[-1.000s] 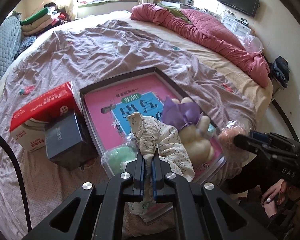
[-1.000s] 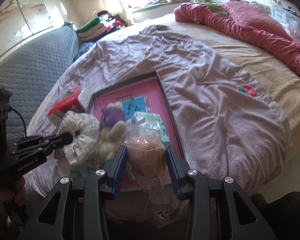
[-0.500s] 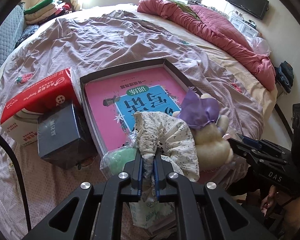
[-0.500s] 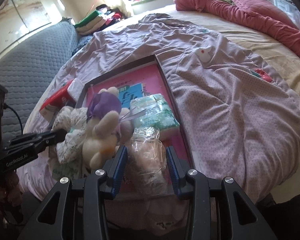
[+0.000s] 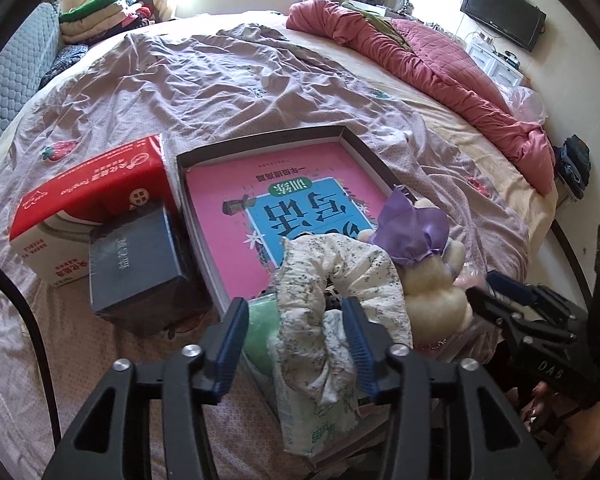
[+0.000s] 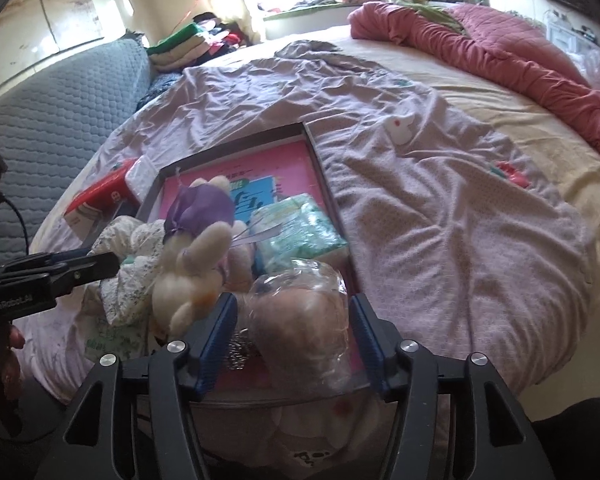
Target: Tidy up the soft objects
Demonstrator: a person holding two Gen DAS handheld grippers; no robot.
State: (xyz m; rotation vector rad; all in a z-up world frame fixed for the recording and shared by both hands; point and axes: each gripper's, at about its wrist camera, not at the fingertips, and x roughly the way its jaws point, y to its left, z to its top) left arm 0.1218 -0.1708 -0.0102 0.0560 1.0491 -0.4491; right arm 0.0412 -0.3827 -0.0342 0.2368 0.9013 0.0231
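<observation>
A dark shallow tray (image 5: 362, 146) with a pink book (image 5: 228, 200) in it lies on the bed. A floral fabric scrunchie (image 5: 340, 276) lies at its near end, on a green tissue pack (image 5: 262, 332). My left gripper (image 5: 294, 334) is open, its fingers either side of the scrunchie. A cream plush rabbit with a purple bow (image 5: 428, 272) sits beside it; it also shows in the right wrist view (image 6: 196, 264). My right gripper (image 6: 296, 332) is open around a peach soft object in clear wrap (image 6: 304, 320). A second green tissue pack (image 6: 300, 228) lies in the tray.
A red tissue box (image 5: 88, 196) and a dark box (image 5: 136, 264) stand left of the tray. The bed has a wrinkled lilac cover (image 5: 180, 92) and a pink quilt (image 5: 440, 64) at the far right. A grey sofa (image 6: 52, 112) lies left.
My left gripper has opened and let go of the scrunchie, which now rests at the tray's near end. My right gripper has opened wider around the wrapped object, now set down.
</observation>
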